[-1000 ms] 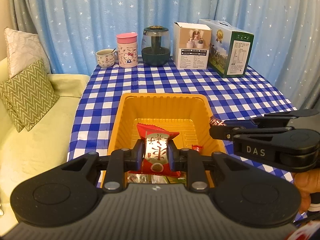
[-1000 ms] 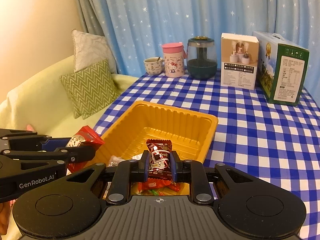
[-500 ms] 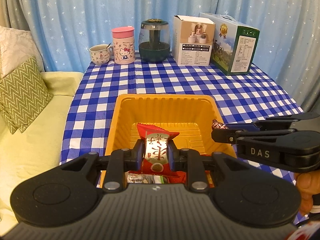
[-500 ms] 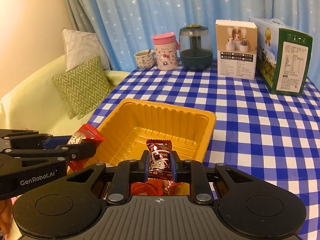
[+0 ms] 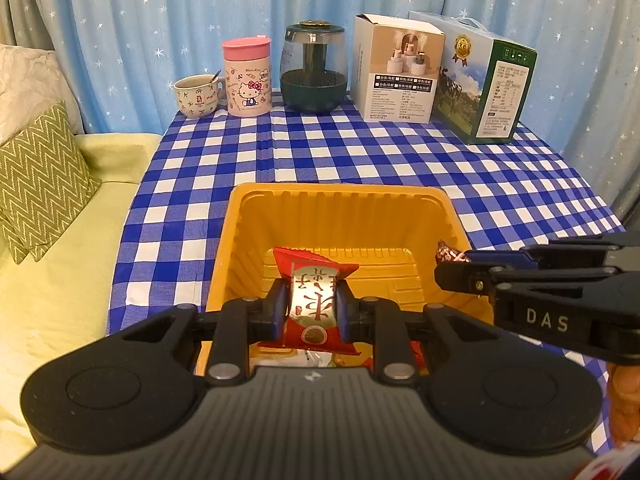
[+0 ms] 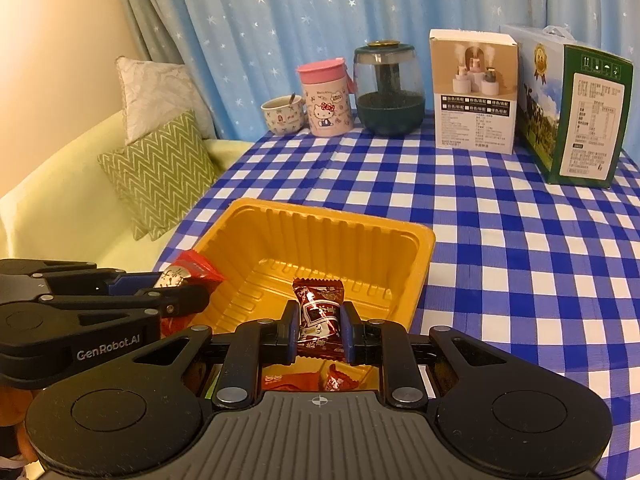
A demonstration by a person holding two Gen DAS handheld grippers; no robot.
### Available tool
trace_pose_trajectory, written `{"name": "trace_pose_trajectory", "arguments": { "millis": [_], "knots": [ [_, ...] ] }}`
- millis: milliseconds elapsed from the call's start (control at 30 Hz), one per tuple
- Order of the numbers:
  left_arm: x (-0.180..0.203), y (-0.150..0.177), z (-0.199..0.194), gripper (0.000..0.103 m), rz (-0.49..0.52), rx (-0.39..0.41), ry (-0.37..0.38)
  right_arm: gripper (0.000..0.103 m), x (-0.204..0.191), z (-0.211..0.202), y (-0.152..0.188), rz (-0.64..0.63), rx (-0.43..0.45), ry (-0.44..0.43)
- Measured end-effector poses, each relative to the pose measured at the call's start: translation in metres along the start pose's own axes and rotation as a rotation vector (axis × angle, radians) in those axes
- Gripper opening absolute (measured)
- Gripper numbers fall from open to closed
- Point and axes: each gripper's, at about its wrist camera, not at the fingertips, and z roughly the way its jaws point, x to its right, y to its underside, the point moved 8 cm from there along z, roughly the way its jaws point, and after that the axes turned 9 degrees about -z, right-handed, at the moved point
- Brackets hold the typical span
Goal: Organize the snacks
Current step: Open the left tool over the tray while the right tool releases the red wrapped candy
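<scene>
A yellow plastic tray (image 5: 340, 208) sits on the blue checked table; it also shows in the right wrist view (image 6: 336, 232). My left gripper (image 5: 313, 308) is shut on a red snack packet (image 5: 314, 300) and holds it over the tray's near end. My right gripper (image 6: 319, 326) is shut on a dark red-brown snack packet (image 6: 318, 312), also over the tray's near end. Each gripper shows in the other's view, the right gripper (image 5: 452, 266) beside the tray's right rim, the left gripper (image 6: 188, 284) at its left rim. More wrapped snacks (image 6: 304, 380) lie under the grippers.
Along the table's back edge stand a small cup (image 5: 198, 95), a pink Hello Kitty tumbler (image 5: 248, 76), a dark green glass jar (image 5: 313, 68), a white box (image 5: 398, 70) and a green box (image 5: 484, 80). A pale sofa with cushions (image 5: 40, 168) is left of the table.
Both grippers have moved forward and slightly up over the tray, packets still held. The far objects look nearer and larger.
</scene>
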Motion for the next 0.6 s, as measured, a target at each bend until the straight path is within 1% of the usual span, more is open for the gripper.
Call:
{"name": "trace_pose_trajectory", "arguments": {
  "millis": [333, 367, 400, 600],
  "knots": [
    [0.0048, -0.0029, 0.0082, 0.023, 0.006, 0.006, -0.001, 0.022, 0.001, 0.0036, -0.0004, 0.008, -0.003, -0.004],
    [0.0047, -0.0038, 0.0076, 0.027, 0.004, 0.013, 0.001, 0.022, 0.0011, 0.0041, -0.0007, 0.009, -0.003, -0.005],
    [0.0039, -0.0042, 0.0066, 0.036, -0.001, 0.018, 0.0, 0.022, 0.0011, 0.004, -0.0008, 0.009, -0.003, -0.004],
    [-0.0048, -0.0028, -0.0015, 0.037, -0.007, 0.03, -0.02, 0.022, 0.0016, 0.0036, -0.0003, 0.014, -0.003, -0.007]
  ]
}}
